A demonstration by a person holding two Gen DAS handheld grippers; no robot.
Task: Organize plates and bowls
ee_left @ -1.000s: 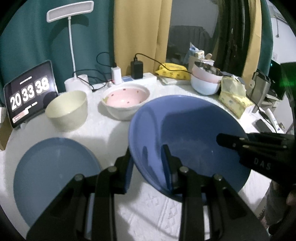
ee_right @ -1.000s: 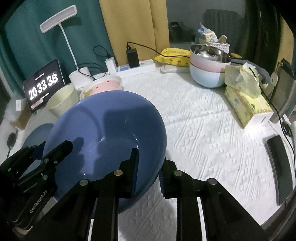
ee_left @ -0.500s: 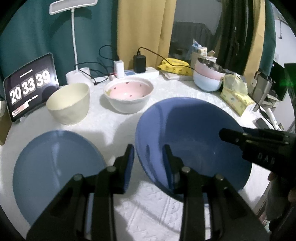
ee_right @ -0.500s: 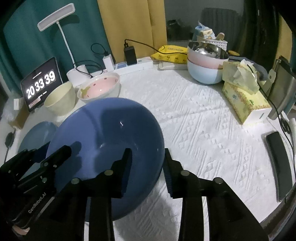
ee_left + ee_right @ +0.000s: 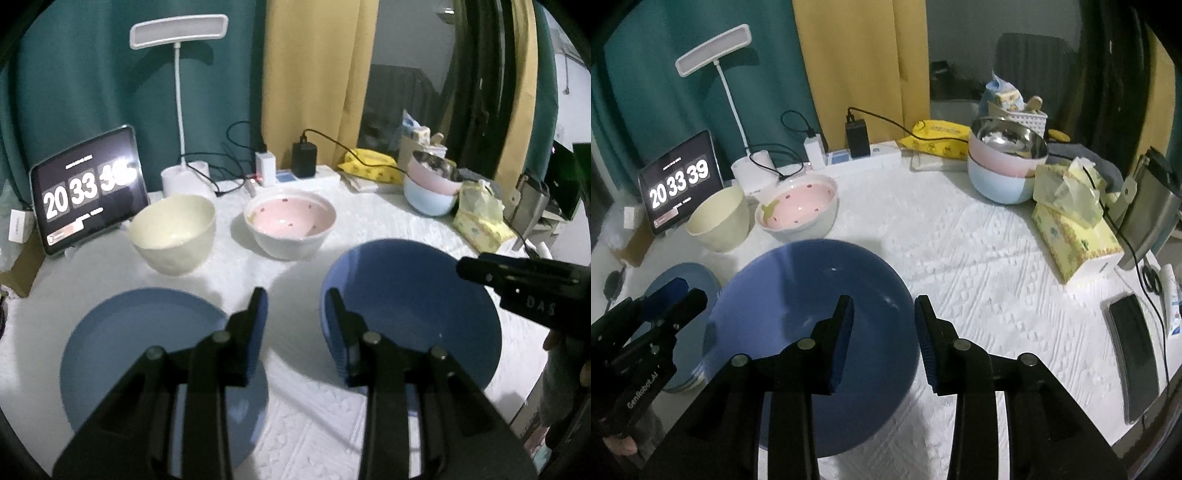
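Observation:
A large blue bowl [image 5: 413, 306] rests on the white tablecloth. My left gripper [image 5: 295, 295] stands open at its left rim, the right finger just inside the rim and the pads not pressing. My right gripper [image 5: 882, 301] is open over the bowl's [image 5: 812, 314] right rim, which passes between the fingers untouched. A flat blue plate [image 5: 147, 339] lies left of the bowl, under my left gripper. Behind stand a cream bowl [image 5: 173, 229] and a pink spotted bowl [image 5: 291, 221]. A stack of pink and pale blue bowls [image 5: 1004, 173] with a steel one on top stands at the back right.
A tablet clock [image 5: 85, 188], a white desk lamp [image 5: 179, 29] and a power strip [image 5: 864, 155] with chargers line the back edge. A yellow tissue box [image 5: 1075, 229] and a dark phone [image 5: 1134, 354] lie on the right, near the table's edge.
Both grippers have let go of the blue bowl's rim and opened. They have drawn back and up, and the bowl now sits flat on the cloth.

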